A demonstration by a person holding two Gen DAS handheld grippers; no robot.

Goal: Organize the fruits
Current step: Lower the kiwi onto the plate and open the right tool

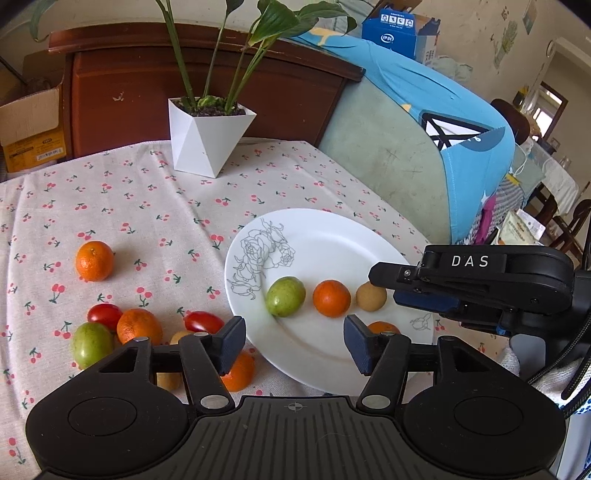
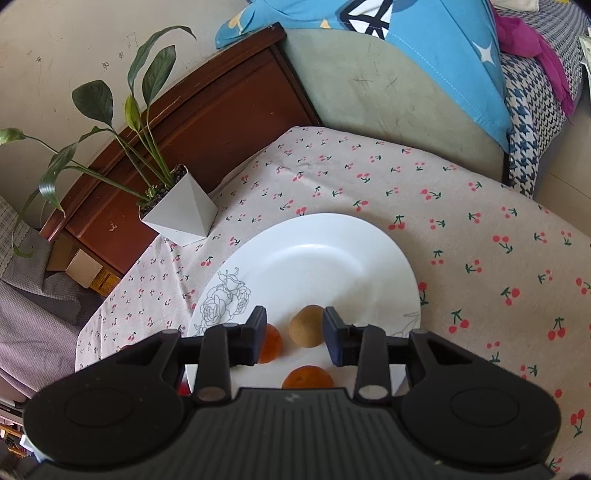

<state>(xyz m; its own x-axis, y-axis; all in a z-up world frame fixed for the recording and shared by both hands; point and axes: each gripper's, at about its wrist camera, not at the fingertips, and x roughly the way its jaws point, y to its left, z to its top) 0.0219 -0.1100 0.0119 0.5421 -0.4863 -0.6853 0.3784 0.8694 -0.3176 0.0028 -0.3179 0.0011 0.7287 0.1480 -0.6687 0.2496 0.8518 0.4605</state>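
A lived-in room with a dark wooden headboard, a bed draped in a blue cover, and a cherry-print cloth over the tabletop [image 1: 155, 192] sets the scene. A white faceted planter [image 1: 207, 140] with a leafy plant stands at the far edge of the cloth.

The white plate [image 1: 332, 236], printed with a grey rose outline, already carries a row of fruit: a green fruit [image 1: 285, 296], an orange [image 1: 331, 297] and a small tan fruit [image 1: 371, 296], with one more orange [image 1: 382, 327] nearer the front rim. Judging by this, the sorting is partly done.

Still loose on the cloth to the plate's left are a lone orange [image 1: 94, 260], two red cherry tomatoes [image 1: 104, 316], a second green fruit [image 1: 91, 344], more oranges and a couple of small tan pieces partly hidden behind the left gripper [image 1: 293, 345]. Roughly half the fruit appears left to move.

The left gripper hovers over the plate's near rim, jaws apart and empty. The right gripper [image 2: 293, 339] hangs over the plate with its jaws apart on either side of the tan fruit [image 2: 306, 325]; a gap shows on both sides, so nothing is clamped and the fruit rests on the plate.

Readable writing is scarce: "DAS" in white letters on the right gripper's body in the left wrist view. A blue carton [image 1: 397, 29] on the bed bears a logo too small to read.
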